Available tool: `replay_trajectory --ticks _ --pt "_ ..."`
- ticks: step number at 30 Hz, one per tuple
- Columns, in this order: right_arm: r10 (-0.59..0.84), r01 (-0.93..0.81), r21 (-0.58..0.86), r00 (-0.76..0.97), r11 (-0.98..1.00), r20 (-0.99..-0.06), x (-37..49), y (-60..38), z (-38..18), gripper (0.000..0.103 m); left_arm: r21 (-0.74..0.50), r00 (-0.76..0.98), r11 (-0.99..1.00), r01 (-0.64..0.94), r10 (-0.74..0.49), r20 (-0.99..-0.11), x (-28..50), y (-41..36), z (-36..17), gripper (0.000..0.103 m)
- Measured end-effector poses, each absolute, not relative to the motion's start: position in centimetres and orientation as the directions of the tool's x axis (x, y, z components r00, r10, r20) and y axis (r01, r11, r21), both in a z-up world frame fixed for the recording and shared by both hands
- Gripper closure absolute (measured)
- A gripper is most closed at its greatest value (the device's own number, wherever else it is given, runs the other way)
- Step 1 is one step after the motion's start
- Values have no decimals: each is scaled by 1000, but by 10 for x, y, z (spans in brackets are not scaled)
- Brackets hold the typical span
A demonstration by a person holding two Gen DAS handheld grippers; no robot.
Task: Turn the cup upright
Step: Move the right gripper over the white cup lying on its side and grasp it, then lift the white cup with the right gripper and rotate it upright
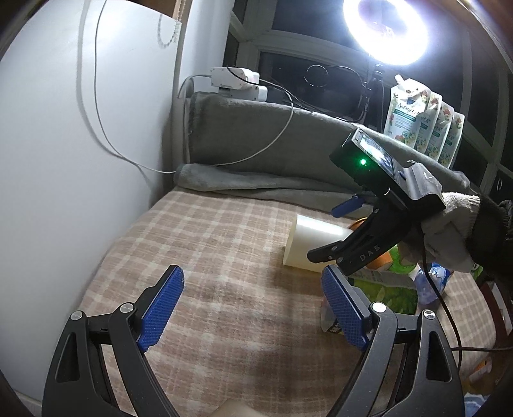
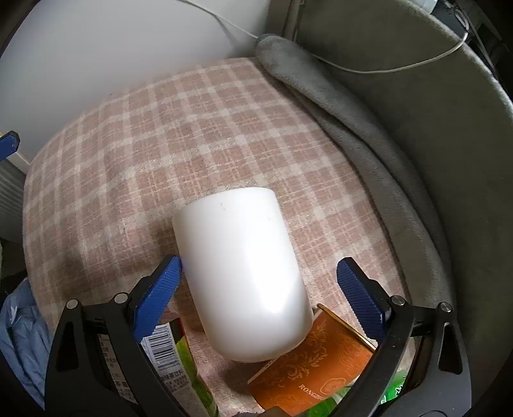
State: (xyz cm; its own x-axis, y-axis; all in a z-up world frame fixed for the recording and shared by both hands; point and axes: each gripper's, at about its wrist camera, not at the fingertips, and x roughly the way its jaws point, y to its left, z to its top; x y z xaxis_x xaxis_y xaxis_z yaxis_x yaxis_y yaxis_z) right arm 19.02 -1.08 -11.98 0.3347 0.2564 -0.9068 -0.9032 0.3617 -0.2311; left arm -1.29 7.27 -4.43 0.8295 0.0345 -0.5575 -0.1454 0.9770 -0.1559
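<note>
A plain white cup [image 2: 243,272] lies on its side on a pink plaid blanket [image 2: 160,134]. In the right wrist view my right gripper [image 2: 259,276] is open, its blue fingers on either side of the cup's body, with the left pad [image 2: 160,288] close to or touching it. In the left wrist view the cup [image 1: 311,243] lies in the middle distance with the right gripper [image 1: 352,234] over its right end. My left gripper [image 1: 253,282] is open and empty, hovering above the blanket short of the cup.
An orange box [image 2: 314,369] and a green packet with a barcode [image 2: 170,362] lie just by the cup. A grey blanket roll [image 1: 256,179] lines the back. A white cable [image 1: 96,122] hangs along the wall. Pouches [image 1: 423,122] and a ring light [image 1: 384,29] stand behind.
</note>
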Motion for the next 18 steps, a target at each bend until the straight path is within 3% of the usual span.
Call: replay_trajectory --ticks 7,18 --pt "254 -911 -194 297 364 -921 188 -8 -123 24 -156 830 976 -151 39 -557 -12 75 -44 15" --pt "361 -853 -152 364 499 -859 194 -35 -97 26 -149 842 978 -147 45 -537 -17 73 -39 15"
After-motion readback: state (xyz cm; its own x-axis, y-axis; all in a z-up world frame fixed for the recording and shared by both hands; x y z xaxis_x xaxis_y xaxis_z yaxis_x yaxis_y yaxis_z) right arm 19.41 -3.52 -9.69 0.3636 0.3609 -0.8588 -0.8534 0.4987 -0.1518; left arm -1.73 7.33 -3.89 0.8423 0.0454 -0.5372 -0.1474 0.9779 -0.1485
